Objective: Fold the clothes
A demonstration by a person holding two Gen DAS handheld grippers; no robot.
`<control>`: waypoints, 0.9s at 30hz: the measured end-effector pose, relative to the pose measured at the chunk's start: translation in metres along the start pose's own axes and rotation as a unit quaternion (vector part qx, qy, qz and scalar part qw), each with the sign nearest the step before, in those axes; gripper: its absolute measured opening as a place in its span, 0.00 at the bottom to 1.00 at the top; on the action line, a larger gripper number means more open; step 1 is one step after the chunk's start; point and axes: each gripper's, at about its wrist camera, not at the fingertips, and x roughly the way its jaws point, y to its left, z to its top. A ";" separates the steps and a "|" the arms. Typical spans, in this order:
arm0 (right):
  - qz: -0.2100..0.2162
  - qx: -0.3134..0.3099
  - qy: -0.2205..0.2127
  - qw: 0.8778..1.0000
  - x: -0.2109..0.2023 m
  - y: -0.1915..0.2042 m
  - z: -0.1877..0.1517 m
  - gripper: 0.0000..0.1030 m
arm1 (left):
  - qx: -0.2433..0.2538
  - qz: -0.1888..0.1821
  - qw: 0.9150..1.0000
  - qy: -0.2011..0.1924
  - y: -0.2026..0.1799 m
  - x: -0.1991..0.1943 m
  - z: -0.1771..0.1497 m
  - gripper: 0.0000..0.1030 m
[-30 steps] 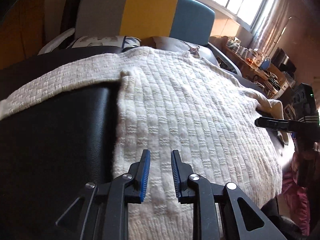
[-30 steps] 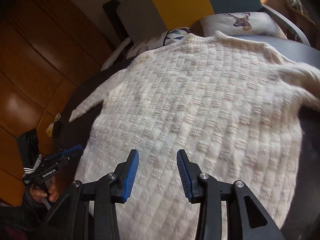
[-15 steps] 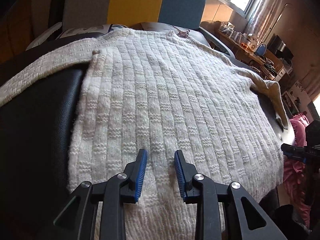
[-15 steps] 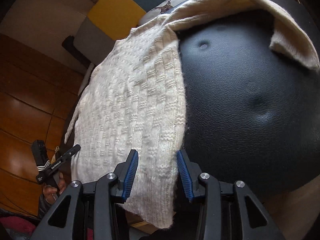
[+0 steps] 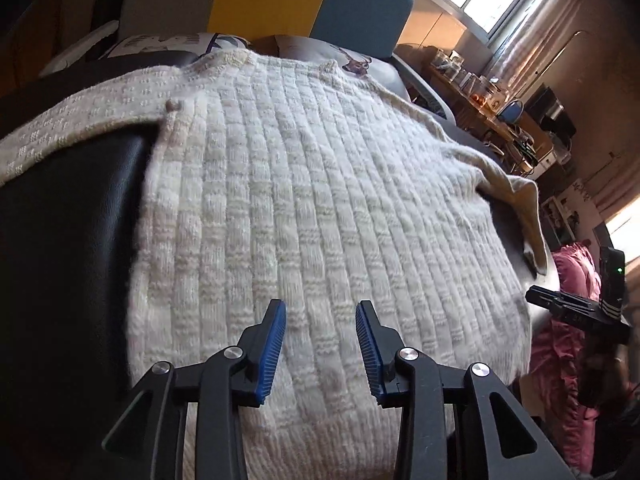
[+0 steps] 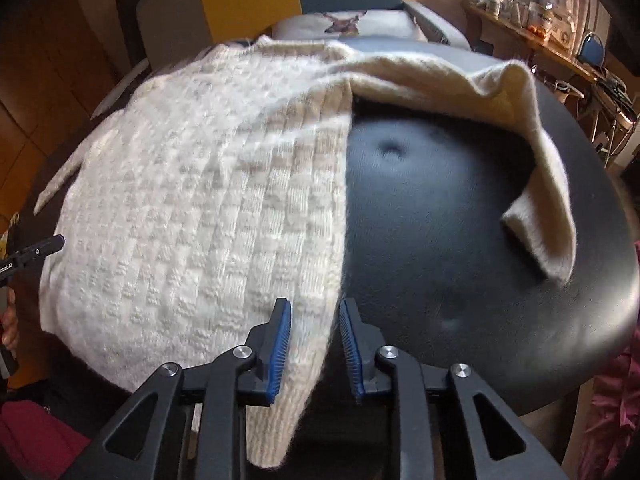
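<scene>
Sweater (image 5: 320,208) flat on black cushion (image 6: 460,240), collar at 12 o'clock; left gripper (image 5: 320,340) wide over the hem, right gripper (image 6: 314,340) narrowing astride the hem corner at 6, nothing pinched: grasp step, next close and lift.

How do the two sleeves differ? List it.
The left sleeve lies straight and flat across the black cushion; the right sleeve bends back in a hump. The left sleeve shows its checked knit face; the right sleeve shows a smoother, plainer side. Both are cream and belong to the same sweater.
</scene>
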 end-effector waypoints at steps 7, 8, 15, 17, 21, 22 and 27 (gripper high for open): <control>0.075 0.045 -0.047 0.995 0.029 0.015 0.087 0.28 | 0.089 0.051 0.993 -0.054 -0.018 0.032 0.100 0.36; 0.080 0.042 -0.045 0.995 0.040 0.022 0.102 0.28 | 0.102 0.058 0.991 -0.062 -0.020 0.039 0.117 0.36; 0.092 -0.010 -0.043 0.995 0.108 0.051 0.208 0.28 | 0.130 0.067 0.986 -0.078 -0.020 0.106 0.228 0.36; 0.103 -0.018 -0.044 0.994 0.124 0.056 0.232 0.28 | 0.132 0.069 0.986 -0.074 -0.017 0.125 0.250 0.36; 0.131 -0.044 -0.038 0.990 0.156 0.069 0.269 0.28 | 0.151 0.078 0.984 -0.051 -0.013 0.165 0.282 0.35; 0.135 -0.051 -0.031 0.989 0.165 0.073 0.276 0.28 | 0.159 0.085 0.983 -0.044 -0.012 0.176 0.288 0.34; 0.140 -0.063 0.003 0.988 0.216 0.079 0.305 0.28 | 0.219 0.098 0.971 0.003 -0.022 0.224 0.299 0.35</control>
